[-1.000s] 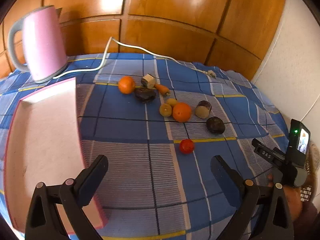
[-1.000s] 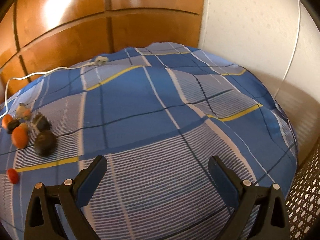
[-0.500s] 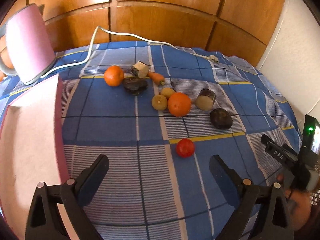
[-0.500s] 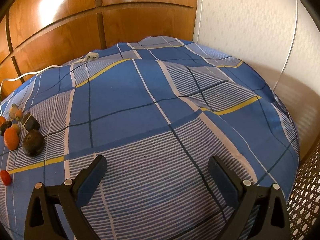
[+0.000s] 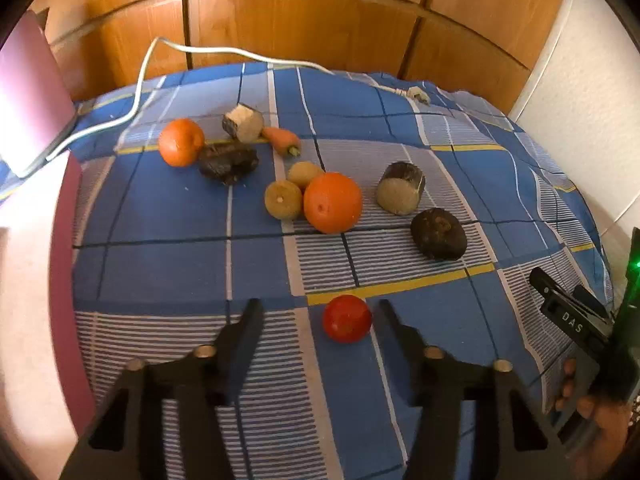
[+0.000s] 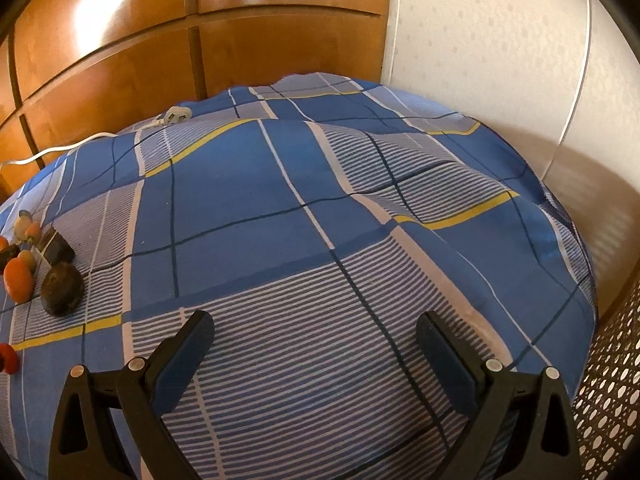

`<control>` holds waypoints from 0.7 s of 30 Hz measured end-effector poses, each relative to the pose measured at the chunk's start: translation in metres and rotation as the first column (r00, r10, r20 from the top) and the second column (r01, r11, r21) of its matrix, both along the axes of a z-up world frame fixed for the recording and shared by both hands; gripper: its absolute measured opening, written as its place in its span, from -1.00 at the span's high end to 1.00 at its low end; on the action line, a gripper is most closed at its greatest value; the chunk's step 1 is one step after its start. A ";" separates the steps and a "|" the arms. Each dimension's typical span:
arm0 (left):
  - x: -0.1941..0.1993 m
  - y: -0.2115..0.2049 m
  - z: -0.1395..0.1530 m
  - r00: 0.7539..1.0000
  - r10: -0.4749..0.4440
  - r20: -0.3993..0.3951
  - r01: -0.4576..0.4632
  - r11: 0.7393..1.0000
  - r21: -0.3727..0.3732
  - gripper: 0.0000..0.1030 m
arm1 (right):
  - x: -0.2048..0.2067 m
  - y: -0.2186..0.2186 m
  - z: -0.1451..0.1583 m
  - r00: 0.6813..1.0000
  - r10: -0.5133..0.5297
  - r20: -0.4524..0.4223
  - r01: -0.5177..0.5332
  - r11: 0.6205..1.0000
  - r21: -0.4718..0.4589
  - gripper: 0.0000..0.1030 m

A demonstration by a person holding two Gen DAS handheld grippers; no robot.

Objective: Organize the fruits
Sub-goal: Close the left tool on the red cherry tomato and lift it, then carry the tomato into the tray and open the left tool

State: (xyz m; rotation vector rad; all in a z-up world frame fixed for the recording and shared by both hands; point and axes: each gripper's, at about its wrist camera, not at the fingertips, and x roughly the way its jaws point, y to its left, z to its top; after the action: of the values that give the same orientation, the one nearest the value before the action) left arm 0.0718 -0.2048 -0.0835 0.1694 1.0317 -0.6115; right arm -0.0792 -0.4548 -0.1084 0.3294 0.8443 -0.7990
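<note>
Hovering over blue plaid cloth (image 5: pixel 168 208), left gripper (image 5: pixel 320 312) fingers apart, red tomato (image 5: pixel 347 324) between tips, nearer right finger (image 5: pixel 400 332), untouched. Beyond tips: large orange (image 5: pixel 333 208), two small yellow fruits, dark avocado (image 5: pixel 439 233). Pink tray (image 5: pixel 66 280) outside left finger. Right gripper (image 6: pixel 314 330) fingers apart over bare cloth, holding nothing; fruit pile far off its left finger.

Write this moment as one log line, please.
left gripper: open, nearing red tomato | right gripper: open, empty | pink tray: no fruit visible

Blue plaid cloth (image 5: pixel 168 208), white cord (image 5: pixel 144 76), pink kettle (image 5: pixel 28 92), wood panelling (image 6: pixel 120 52)
</note>
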 end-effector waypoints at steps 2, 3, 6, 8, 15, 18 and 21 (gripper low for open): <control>0.000 -0.001 -0.003 1.000 -0.013 -0.011 0.013 1.000 -0.003 0.47 | 0.000 0.001 0.000 1.000 0.001 0.002 -0.001 1.000 -0.002 -0.99; 0.000 -0.001 -0.005 1.000 -0.013 -0.016 0.013 1.000 -0.009 0.50 | 0.000 0.001 0.000 1.000 0.003 0.001 -0.003 1.000 -0.003 -0.99; -0.002 0.004 -0.004 1.000 -0.020 -0.021 0.019 0.999 -0.034 0.51 | 0.000 0.000 -0.001 1.000 0.002 0.008 -0.002 1.000 0.004 -0.99; -0.004 0.009 0.001 1.000 -0.020 -0.014 0.019 0.999 -0.051 0.51 | -0.001 0.000 -0.002 1.000 0.002 0.018 -0.002 1.000 0.012 -0.99; 0.008 0.088 0.049 0.984 0.170 0.044 -0.159 0.969 -0.190 0.50 | 0.000 0.000 -0.003 1.000 0.000 0.024 0.000 1.000 0.010 -0.99; 0.021 0.140 0.059 0.947 0.313 0.072 -0.294 0.936 -0.191 0.50 | 0.000 0.000 -0.003 1.000 -0.003 0.027 0.003 1.000 0.010 -0.99; 0.032 0.181 0.053 0.905 0.417 0.086 -0.403 0.904 -0.141 0.50 | 0.001 0.000 -0.003 1.000 -0.005 0.025 0.005 1.000 0.009 -0.99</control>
State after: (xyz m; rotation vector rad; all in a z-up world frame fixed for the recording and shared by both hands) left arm 0.1042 -0.0237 -0.0302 -0.1191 0.8815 -0.2730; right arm -0.0783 -0.4546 -0.1116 0.3486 0.8238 -0.7943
